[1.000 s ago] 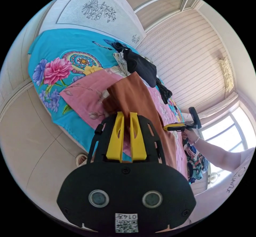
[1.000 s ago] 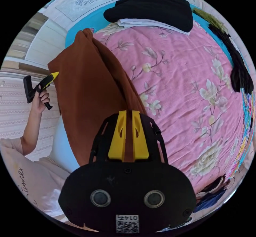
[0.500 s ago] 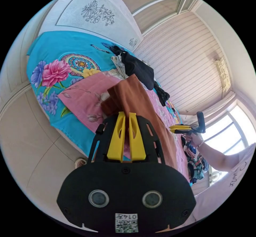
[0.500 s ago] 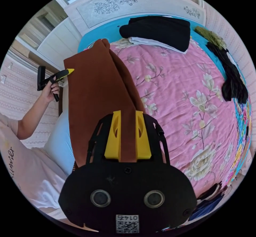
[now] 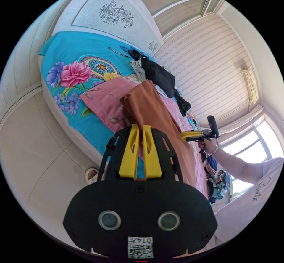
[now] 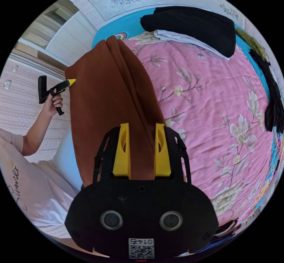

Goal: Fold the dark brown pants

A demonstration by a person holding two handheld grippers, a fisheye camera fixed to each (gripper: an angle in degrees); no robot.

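Left gripper point(image 5: 139, 126): yellow jaws nearly together, pinched on an edge of the pants point(image 5: 153, 118). Brown cloth runs up from between the fingertips, away from the camera, and drapes to the right of the jaws toward the right gripper point(image 5: 189, 135), held in a hand point(image 5: 207, 146). From this view that gripper's tips sit at the cloth's far edge; cannot tell here whether they are parted.

Right gripper view: right gripper point(image 6: 142, 126) jaws spread wide, pants point(image 6: 112, 103) lying between the two fingers and passing under them; cloth does not look pressed by either pad. The pants stretch from the jaws up and away, folded lengthwise with a ridge down the middle, far end bunched on the bedspread point(image 6: 213, 103). The left part of the cloth hangs off the bed edge, lifted where the left gripper point(image 6: 69, 81) grips its corner; the hand point(image 6: 51, 103) around its handle is left of that.

Beyond the fingertips, past the pants' far end: black garment point(image 6: 192, 26) on a white one point(image 6: 183, 38), both on the bedspread. To the right of the jaws, dark clothes point(image 6: 273, 97) at the bed's edge. A turquoise sheet point(image 5: 77, 49) with flowers lies up and left of the left jaws, headboard point(image 5: 115, 17) past it. Floor point(image 5: 38, 150) left of the left jaws.
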